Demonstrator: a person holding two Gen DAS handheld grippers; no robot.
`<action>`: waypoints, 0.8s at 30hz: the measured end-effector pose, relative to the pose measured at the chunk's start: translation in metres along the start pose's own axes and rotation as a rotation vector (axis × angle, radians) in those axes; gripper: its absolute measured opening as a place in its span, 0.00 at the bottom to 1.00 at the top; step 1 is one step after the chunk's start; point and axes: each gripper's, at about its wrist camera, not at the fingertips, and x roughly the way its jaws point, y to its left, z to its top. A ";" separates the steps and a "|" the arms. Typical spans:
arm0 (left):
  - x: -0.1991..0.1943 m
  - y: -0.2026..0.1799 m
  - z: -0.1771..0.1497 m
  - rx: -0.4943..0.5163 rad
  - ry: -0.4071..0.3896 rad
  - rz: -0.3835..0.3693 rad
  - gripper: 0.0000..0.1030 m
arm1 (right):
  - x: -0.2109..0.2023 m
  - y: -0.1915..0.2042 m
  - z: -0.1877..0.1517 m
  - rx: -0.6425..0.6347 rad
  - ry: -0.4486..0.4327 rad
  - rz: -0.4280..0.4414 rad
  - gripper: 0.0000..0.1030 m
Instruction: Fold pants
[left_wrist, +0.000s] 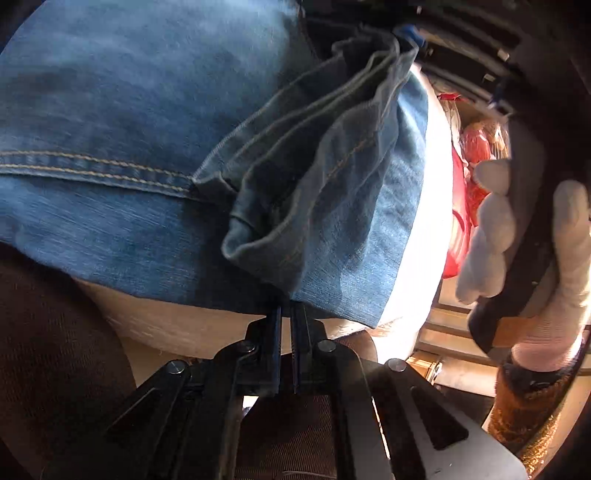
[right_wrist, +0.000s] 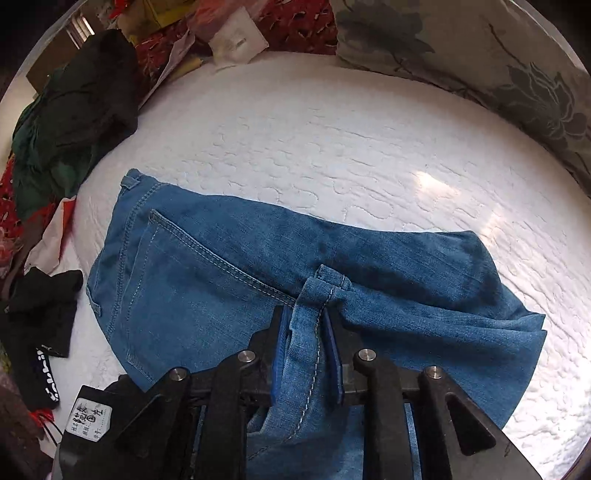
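Note:
The blue jeans (right_wrist: 229, 280) lie partly folded on a white quilted bed (right_wrist: 332, 147), back pocket up, waistband at the left. My right gripper (right_wrist: 306, 314) is shut on the bunched hem ends of the jeans, held over the folded body. In the left wrist view the jeans (left_wrist: 110, 129) fill the frame, close and lifted. My left gripper (left_wrist: 286, 308) is shut on the lower edge of the denim beside the hanging leg hems (left_wrist: 314, 166). A white-gloved hand (left_wrist: 517, 236) holding the other gripper's handle shows at the right.
A pile of dark green and black clothes (right_wrist: 74, 122) lies at the bed's left edge. A black garment (right_wrist: 40, 306) lies lower left. Red patterned clutter (right_wrist: 295, 22) is at the back. A grey floral cover (right_wrist: 498, 55) borders the bed at the right.

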 end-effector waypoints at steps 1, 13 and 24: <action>-0.012 -0.001 -0.001 0.021 -0.027 -0.002 0.03 | -0.010 -0.007 -0.001 0.047 -0.033 0.049 0.22; -0.060 -0.044 0.030 0.063 -0.193 -0.054 0.09 | -0.080 -0.096 -0.080 0.305 -0.210 0.127 0.47; -0.040 -0.003 0.033 -0.013 -0.154 0.028 0.02 | -0.064 -0.105 -0.092 0.320 -0.215 0.119 0.39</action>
